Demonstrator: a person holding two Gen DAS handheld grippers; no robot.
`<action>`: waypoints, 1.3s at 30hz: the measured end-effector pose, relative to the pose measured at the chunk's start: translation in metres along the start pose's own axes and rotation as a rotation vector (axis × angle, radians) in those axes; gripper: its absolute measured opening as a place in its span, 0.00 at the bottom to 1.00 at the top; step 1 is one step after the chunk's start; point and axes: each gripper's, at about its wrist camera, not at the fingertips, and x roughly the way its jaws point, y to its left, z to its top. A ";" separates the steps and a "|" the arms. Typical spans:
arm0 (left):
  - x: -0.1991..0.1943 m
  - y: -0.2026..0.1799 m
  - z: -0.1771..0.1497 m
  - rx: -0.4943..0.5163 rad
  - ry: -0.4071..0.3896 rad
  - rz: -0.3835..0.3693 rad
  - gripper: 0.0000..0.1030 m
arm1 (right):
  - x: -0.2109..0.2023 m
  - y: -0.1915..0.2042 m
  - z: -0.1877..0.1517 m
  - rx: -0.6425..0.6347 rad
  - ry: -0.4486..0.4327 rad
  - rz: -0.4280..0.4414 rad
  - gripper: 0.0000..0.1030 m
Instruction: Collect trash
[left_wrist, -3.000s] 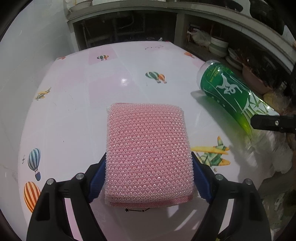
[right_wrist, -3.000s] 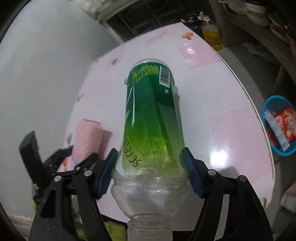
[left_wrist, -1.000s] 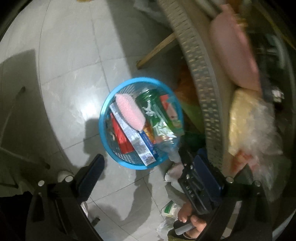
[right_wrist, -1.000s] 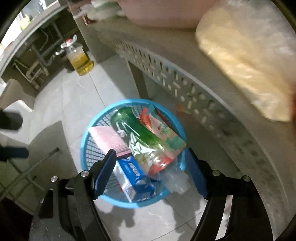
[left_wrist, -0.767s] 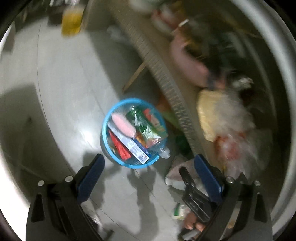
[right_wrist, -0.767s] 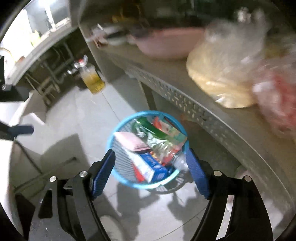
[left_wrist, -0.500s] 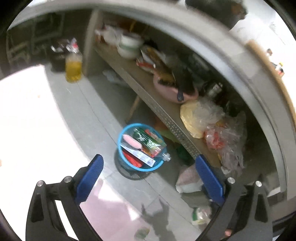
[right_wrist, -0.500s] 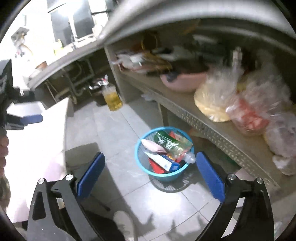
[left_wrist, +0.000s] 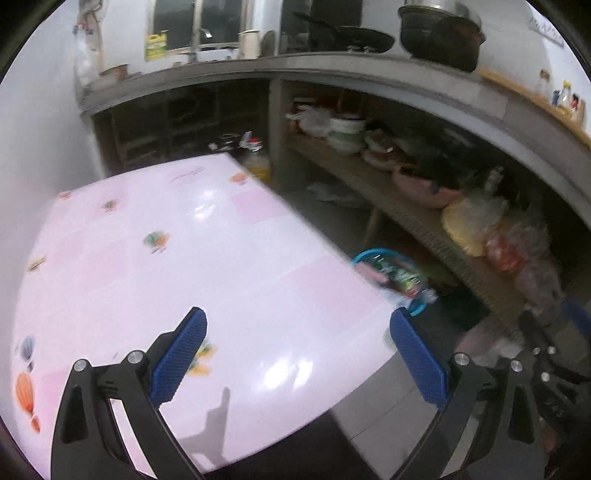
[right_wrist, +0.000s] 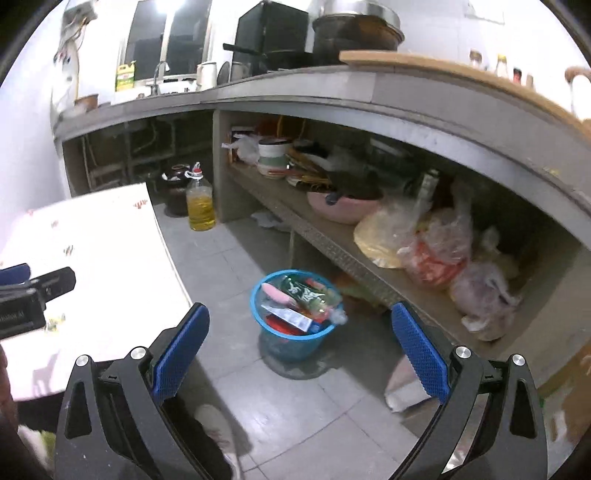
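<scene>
Basket (right_wrist: 291, 334) on the floor (right_wrist: 325, 402) between table (right_wrist: 110, 258) and shelf (right_wrist: 332, 251), bottle (right_wrist: 308, 291) inside.

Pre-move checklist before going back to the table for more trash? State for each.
1. Left gripper empty, jaws wide: ok.
2. Right gripper empty, jaws wide: ok.
3. Blue basket upright on the floor: ok.
4. Pink sponge and green bottle inside the basket: ok.
5. Trash left on the pink table: none on the visible part; near edge hidden, cannot tell.
6. Basket room for more: looks nearly full, cannot tell.
</scene>
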 end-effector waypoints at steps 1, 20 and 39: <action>-0.003 0.001 -0.007 -0.002 0.003 0.025 0.95 | 0.000 0.002 -0.003 -0.006 0.013 0.004 0.92; -0.025 -0.008 -0.048 0.079 -0.018 0.220 0.95 | -0.017 -0.002 -0.028 -0.037 0.062 -0.126 0.92; -0.020 -0.019 -0.047 0.109 0.007 0.230 0.95 | -0.014 -0.008 -0.032 0.002 0.080 -0.081 0.92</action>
